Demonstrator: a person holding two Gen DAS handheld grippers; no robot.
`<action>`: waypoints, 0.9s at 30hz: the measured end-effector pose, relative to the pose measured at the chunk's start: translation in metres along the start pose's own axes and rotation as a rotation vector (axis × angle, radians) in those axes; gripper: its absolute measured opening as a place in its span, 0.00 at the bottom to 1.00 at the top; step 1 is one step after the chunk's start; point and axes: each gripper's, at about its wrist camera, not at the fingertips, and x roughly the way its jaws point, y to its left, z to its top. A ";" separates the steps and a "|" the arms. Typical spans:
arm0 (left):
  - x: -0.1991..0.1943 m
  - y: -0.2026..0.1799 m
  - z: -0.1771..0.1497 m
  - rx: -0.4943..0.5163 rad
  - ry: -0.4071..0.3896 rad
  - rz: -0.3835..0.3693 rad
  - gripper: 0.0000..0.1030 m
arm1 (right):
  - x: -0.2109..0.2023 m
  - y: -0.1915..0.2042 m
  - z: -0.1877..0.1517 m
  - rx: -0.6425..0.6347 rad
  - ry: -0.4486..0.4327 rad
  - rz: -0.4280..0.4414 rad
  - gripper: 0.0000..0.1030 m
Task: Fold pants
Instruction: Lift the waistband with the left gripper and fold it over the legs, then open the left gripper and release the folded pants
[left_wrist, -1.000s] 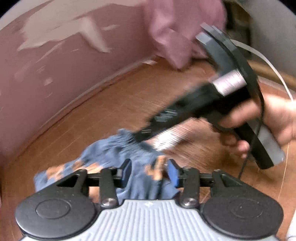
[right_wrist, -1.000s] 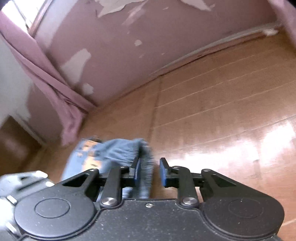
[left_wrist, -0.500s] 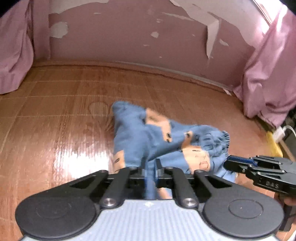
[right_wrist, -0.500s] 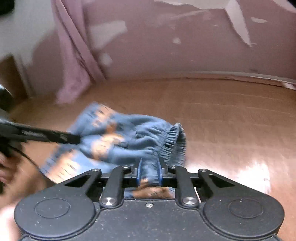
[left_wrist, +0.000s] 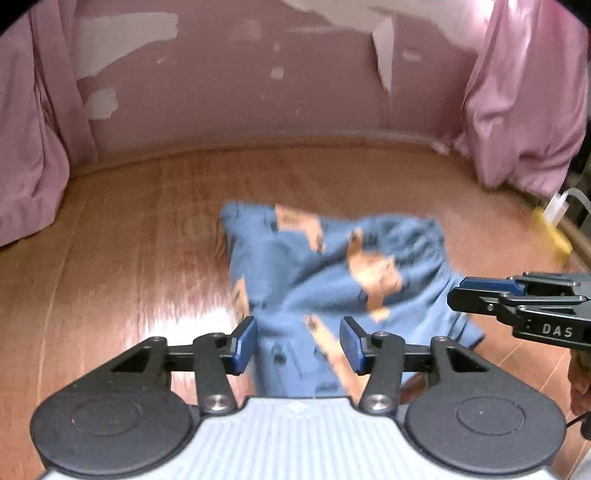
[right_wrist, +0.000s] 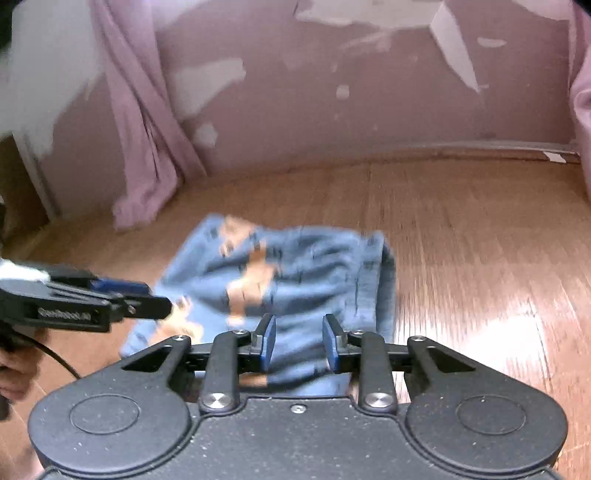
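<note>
I am looking down at the blue pants (left_wrist: 325, 280) lying in a bumpy heap on the wooden floor (left_wrist: 122, 266), near the pink wall. My left gripper (left_wrist: 298, 345) is wide open, with cloth between its pads but not pinched. My right gripper (right_wrist: 299, 343) is open too, just over the near edge. I think the folding is only starting. Next I need to pinch two edges and pull the pants flat.
</note>
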 end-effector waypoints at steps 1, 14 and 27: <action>0.004 0.000 -0.004 0.001 0.025 0.014 0.53 | 0.006 0.001 -0.003 -0.009 0.029 -0.025 0.29; 0.005 0.013 -0.003 -0.024 0.068 0.057 0.80 | -0.015 0.003 0.004 -0.021 -0.084 -0.056 0.75; 0.006 0.012 0.054 0.118 -0.243 -0.129 0.96 | 0.034 -0.013 0.039 -0.189 -0.118 0.171 0.79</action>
